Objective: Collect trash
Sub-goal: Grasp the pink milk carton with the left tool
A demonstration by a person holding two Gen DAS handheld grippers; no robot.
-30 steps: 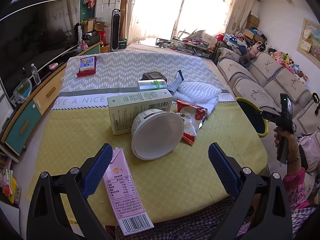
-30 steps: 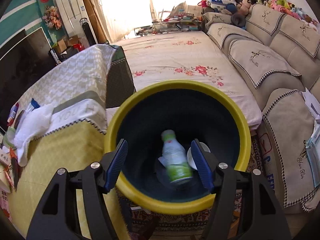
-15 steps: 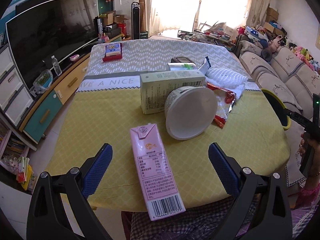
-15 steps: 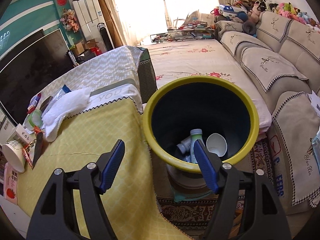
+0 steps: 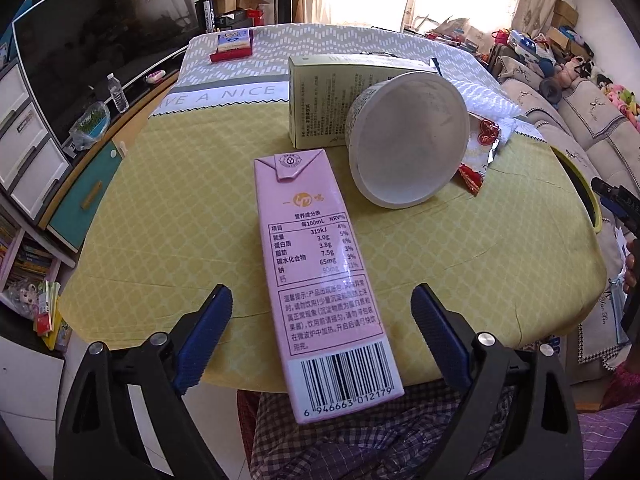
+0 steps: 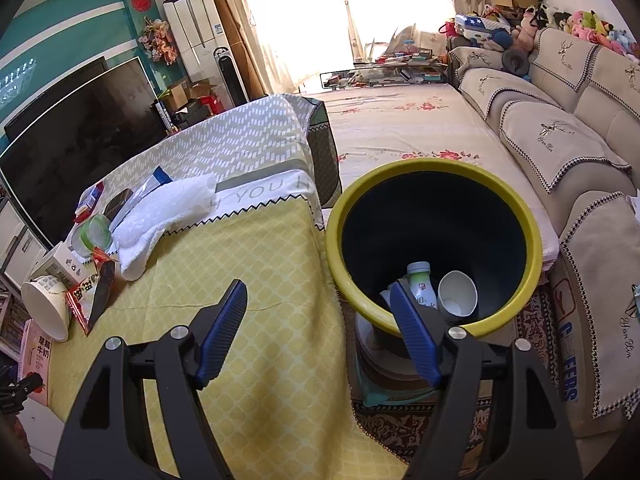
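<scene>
I'd close my spread, empty left gripper [image 5: 322,334] squarely across the pink carton [image 5: 320,280] between its jaws (right gripper [image 6: 320,334] also gapes, empty).

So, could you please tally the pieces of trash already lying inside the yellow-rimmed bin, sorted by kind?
White plastic bottle with green label: 1
White paper cup: 1
Partly hidden white item beside the bottle, kind unclear: 1
Total visible in the yellow-rimmed dark bin: 3

- Milk carton [image 5: 320,276] lies on the table [image 5: 172,216], before the tipped paper bowl [image 5: 408,144].
- Box [image 5: 324,100] behind bowl.
- Bottle [image 6: 420,286] and cup [image 6: 458,294] in the bin [image 6: 432,168], right of the table.
</scene>
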